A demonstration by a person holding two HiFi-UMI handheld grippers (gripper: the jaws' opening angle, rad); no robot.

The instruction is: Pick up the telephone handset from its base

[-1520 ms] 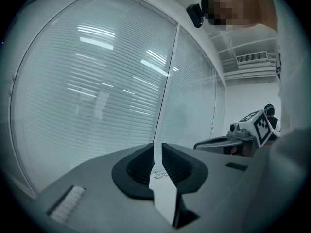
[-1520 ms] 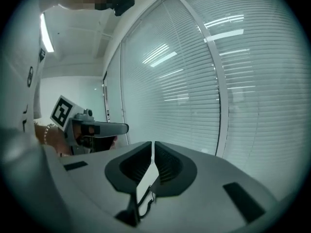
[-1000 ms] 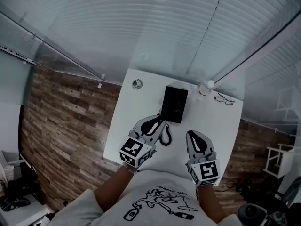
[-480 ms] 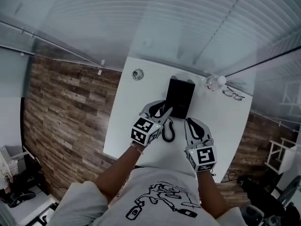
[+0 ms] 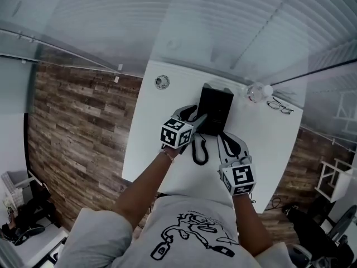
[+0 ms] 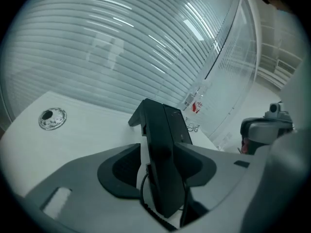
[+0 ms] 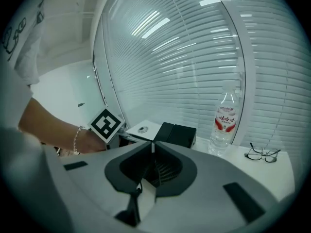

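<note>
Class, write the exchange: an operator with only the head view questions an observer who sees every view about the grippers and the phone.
Operator: Has the left gripper gripped the handset?
Observer: No. Its view shows the jaws, which have just been opening, standing apart. The handset is between them but not clamped.
Operator: The right gripper?
Observer: Its view shows the jaws together, holding nothing.
Operator: That pale blob beyond the phone?
Observer: A water bottle with a red label.
</note>
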